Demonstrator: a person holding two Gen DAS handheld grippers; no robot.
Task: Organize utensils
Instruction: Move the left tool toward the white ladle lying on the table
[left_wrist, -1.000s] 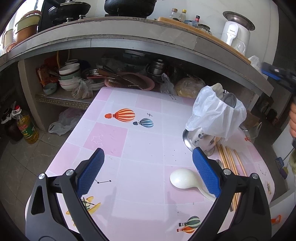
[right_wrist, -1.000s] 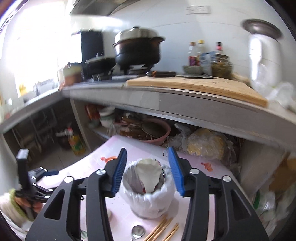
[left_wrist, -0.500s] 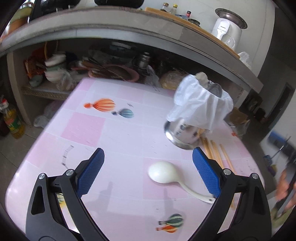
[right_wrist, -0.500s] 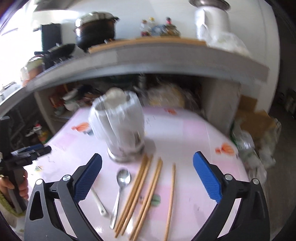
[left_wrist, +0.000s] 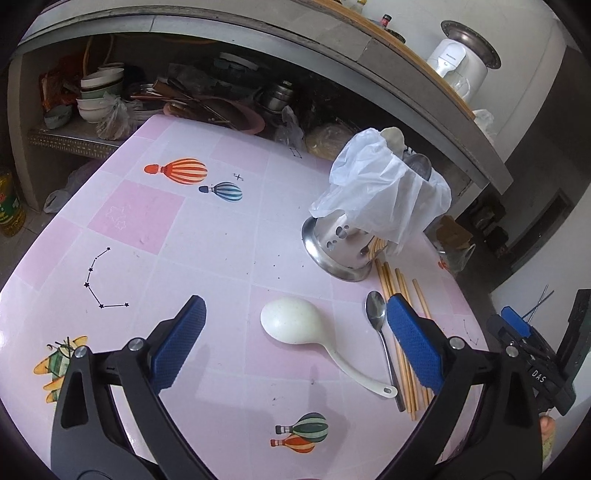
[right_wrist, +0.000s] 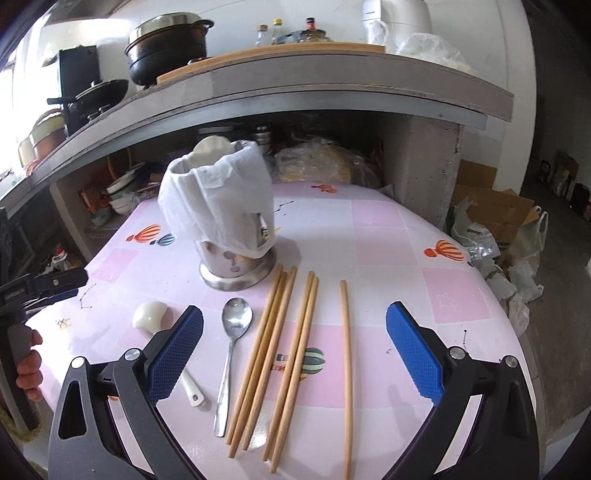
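Nearest to us, the right tongs (right_wrist: 294, 350) stand spread to their widest, having just been opening, with nothing pressed by either pad; they hang above the loose wooden chopsticks (right_wrist: 280, 354) and touch none of them. We read the chopsticks' long axes as running away from us toward the steel utensil holder (right_wrist: 236, 266), roughly along the line the tongs point, so the pads bracket the sticks from either side. Beside them, on the holder's near side, lie the metal spoon (right_wrist: 232, 343) and the white ladle (left_wrist: 295, 326), handles toward us. We judge the right tongs the nearer to the chopsticks; the left tongs (left_wrist: 295, 347), also wide and empty, hover over the ladle. Farther off, the holder stands upright on the pink worktop (right_wrist: 388, 236), draped in a white plastic bag (right_wrist: 218, 199), with another white utensil already standing in it.
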